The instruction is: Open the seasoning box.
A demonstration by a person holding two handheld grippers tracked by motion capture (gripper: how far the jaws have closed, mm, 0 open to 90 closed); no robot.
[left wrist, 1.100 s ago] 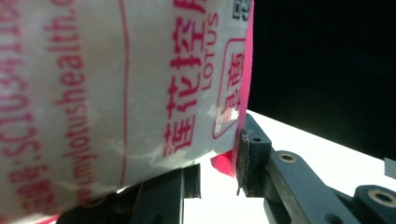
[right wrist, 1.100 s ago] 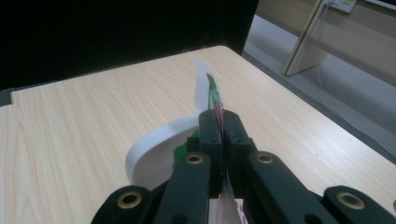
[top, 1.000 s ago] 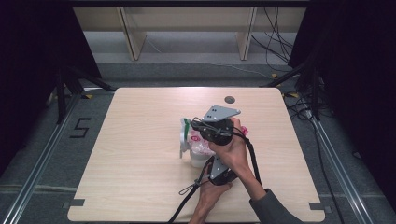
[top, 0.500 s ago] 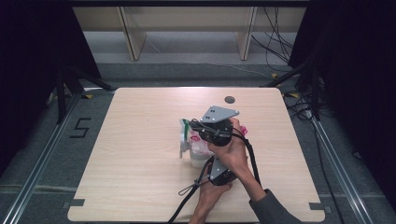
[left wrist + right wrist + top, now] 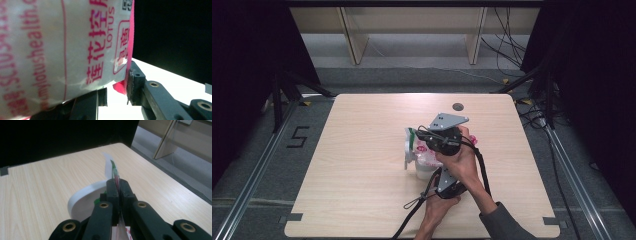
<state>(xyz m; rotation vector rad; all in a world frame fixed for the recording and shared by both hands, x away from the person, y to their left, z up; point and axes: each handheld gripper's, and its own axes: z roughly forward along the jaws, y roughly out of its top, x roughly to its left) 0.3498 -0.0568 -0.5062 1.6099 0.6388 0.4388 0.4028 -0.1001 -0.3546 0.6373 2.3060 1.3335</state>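
Observation:
A soft white pack printed in pink stands near the middle of the wooden table. My left gripper comes at it from the near side. Its jaws are shut on the pack's lower end, the right pad against the pink edge. My right gripper, with the grey plate on top, reaches in from the right above the pack. Its jaws are shut on a thin flap with a green tip that sticks up past them. A white curved piece hangs below that flap.
A dark round grommet sits near the table's far edge. Wooden shelf legs and cables stand on the floor beyond. A "5" mark lies on the floor at left. Black cable trails off the near edge.

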